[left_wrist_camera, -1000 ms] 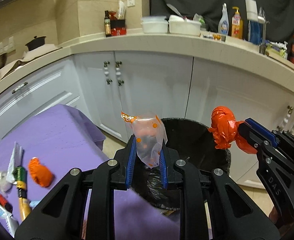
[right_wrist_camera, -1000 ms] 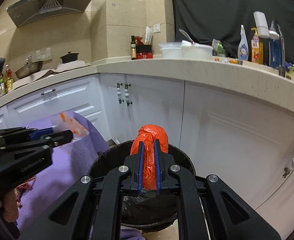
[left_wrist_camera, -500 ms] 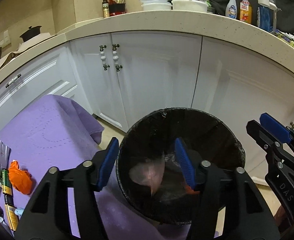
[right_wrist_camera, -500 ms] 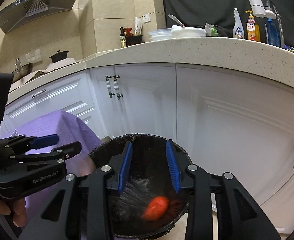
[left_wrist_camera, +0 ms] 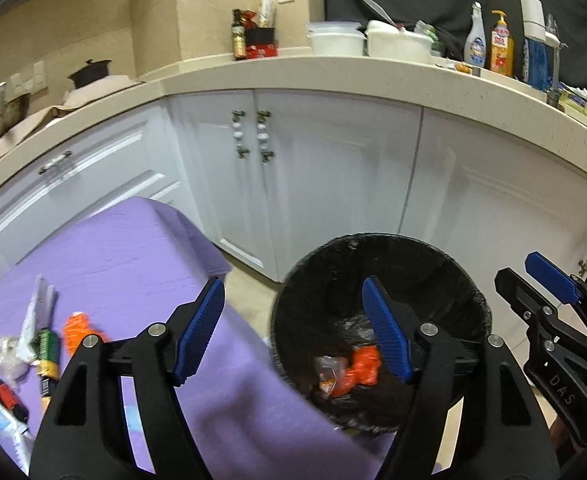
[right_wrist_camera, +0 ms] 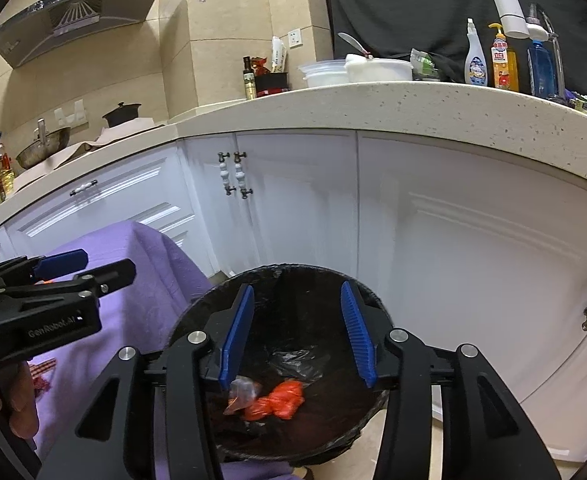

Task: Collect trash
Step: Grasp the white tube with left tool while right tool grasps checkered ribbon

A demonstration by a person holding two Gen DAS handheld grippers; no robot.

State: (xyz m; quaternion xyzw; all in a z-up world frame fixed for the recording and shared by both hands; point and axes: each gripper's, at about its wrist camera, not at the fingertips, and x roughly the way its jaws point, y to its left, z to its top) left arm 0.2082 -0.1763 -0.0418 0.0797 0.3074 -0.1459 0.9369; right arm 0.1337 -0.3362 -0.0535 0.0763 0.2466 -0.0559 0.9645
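— Standing apart with nothing between them, the blue pads of the left gripper (left_wrist_camera: 293,328) have just been opening, one over the purple cloth (left_wrist_camera: 105,252), the other over the black-lined trash bin (left_wrist_camera: 445,264).

— And the right gripper (right_wrist_camera: 297,328)?

— Its jaws have just been opening too and hold nothing; they hang narrower than the left pair, directly above the bin's mouth. At the bottom of the bin lie a crumpled orange bag (right_wrist_camera: 281,400) and, touching it, a clear wrapper (right_wrist_camera: 243,392).

— Anything left on the cloth?

— At its left edge sit an orange scrap (left_wrist_camera: 78,328), a green-labelled battery (left_wrist_camera: 47,356), a crumpled clear wrapper (left_wrist_camera: 7,356) and more small litter, too blurred to name.

— Beyond that?

— White cabinet doors (left_wrist_camera: 325,176) curve behind the bin under a pale countertop (left_wrist_camera: 373,76) with tubs and cleaning bottles. A hand (right_wrist_camera: 17,400) grips the left gripper's handle.
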